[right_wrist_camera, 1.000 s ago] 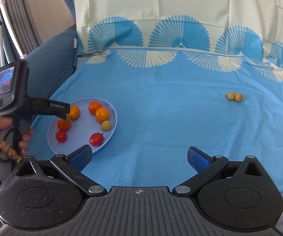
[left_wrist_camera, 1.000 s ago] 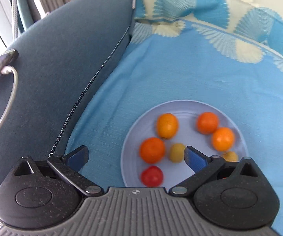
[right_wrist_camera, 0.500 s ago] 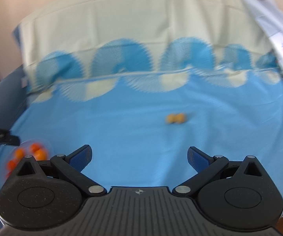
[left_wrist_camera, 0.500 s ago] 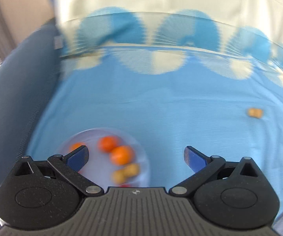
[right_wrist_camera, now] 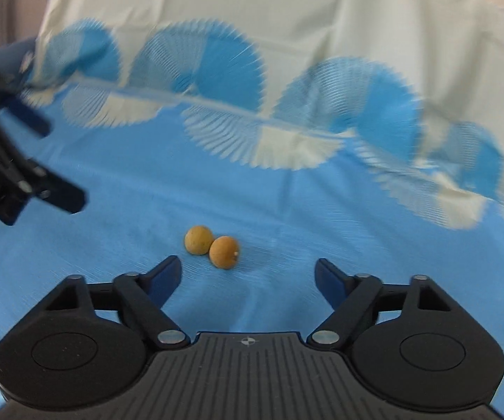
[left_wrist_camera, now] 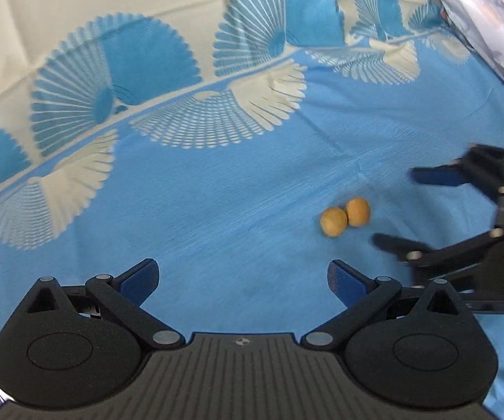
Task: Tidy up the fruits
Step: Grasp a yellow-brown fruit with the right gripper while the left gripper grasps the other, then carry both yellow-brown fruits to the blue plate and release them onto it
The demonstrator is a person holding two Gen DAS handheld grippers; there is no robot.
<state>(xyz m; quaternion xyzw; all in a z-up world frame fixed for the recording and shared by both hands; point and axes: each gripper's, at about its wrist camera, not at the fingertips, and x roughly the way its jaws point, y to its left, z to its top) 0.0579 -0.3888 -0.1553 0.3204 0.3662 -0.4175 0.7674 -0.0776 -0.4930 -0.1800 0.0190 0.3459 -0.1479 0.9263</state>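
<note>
Two small round tan fruits point(right_wrist_camera: 211, 246), touching, sit on the blue fan-print sheet point(right_wrist_camera: 287, 217) just ahead of the right tongs point(right_wrist_camera: 248, 274), which have just been narrowing but hold nothing; left tongs point(left_wrist_camera: 243, 278) gape empty too.

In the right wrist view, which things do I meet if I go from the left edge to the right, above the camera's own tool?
Left tool, its two fingers open with nothing between them → first yellow-brown fruit → second yellow-brown fruit, touching the first. Both lie on the blue patterned cloth.
</note>
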